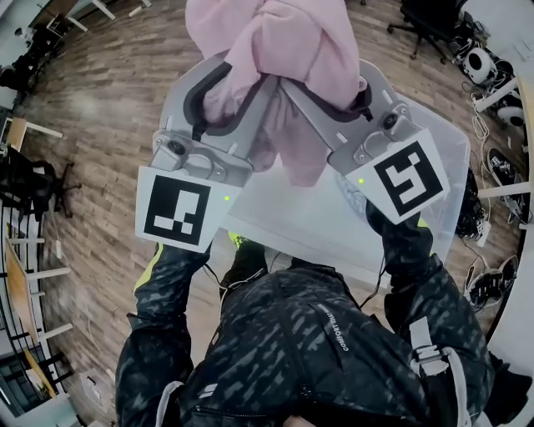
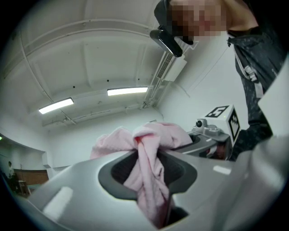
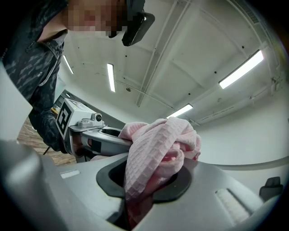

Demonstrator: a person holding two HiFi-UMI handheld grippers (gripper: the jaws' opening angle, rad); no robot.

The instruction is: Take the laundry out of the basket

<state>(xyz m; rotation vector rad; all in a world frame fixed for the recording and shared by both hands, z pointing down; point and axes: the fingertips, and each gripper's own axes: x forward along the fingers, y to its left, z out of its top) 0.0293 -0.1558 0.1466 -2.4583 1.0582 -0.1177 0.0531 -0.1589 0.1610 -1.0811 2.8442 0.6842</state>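
Observation:
A pink waffle-weave cloth (image 1: 284,50) is held up high, close under the head camera, by both grippers. My left gripper (image 1: 238,92) is shut on the cloth (image 2: 146,171), which is pinched between its jaws and bunches above them. My right gripper (image 1: 321,96) is shut on the same cloth (image 3: 153,158), which spills over its jaws. Both grippers point upward toward the ceiling. The translucent white laundry basket (image 1: 450,167) stands on the floor below, partly hidden by the grippers; what lies in it cannot be seen well.
Wooden floor surrounds the basket. An office chair (image 1: 430,25) stands at the back right. Shoes and cables (image 1: 492,75) lie along the right side. Shelving and furniture (image 1: 25,275) line the left edge. The person's legs and dark jacket (image 1: 317,350) fill the bottom.

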